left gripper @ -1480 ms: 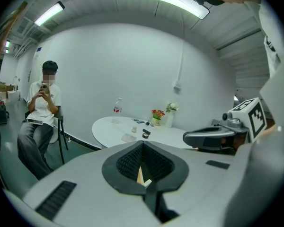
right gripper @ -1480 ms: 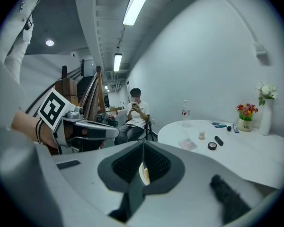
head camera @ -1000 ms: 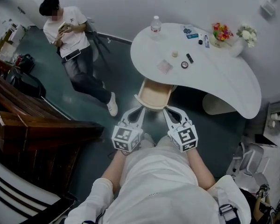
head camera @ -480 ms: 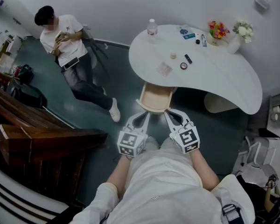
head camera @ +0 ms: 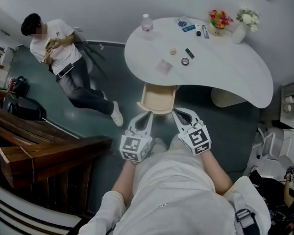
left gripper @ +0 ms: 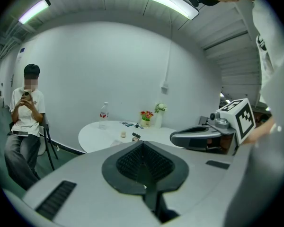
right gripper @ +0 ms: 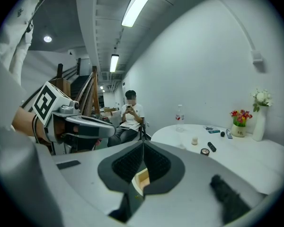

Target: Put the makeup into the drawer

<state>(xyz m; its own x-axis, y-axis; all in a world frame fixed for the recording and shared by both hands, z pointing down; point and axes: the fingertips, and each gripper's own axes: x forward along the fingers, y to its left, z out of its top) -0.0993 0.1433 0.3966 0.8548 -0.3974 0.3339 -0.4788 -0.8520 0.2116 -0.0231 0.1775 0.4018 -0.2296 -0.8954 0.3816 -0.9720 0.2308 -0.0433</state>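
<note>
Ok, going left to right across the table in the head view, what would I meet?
Bottle → flat square case → small jar → round compact → colourful flowers → white vase

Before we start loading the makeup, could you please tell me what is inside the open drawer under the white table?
The drawer shows only its bare, pale wooden bottom; no item is visible in it. Its back part is covered by the table.

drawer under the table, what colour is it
Pale beige wood; the drawer shows best in the head view, pulled open below the white table.
</note>
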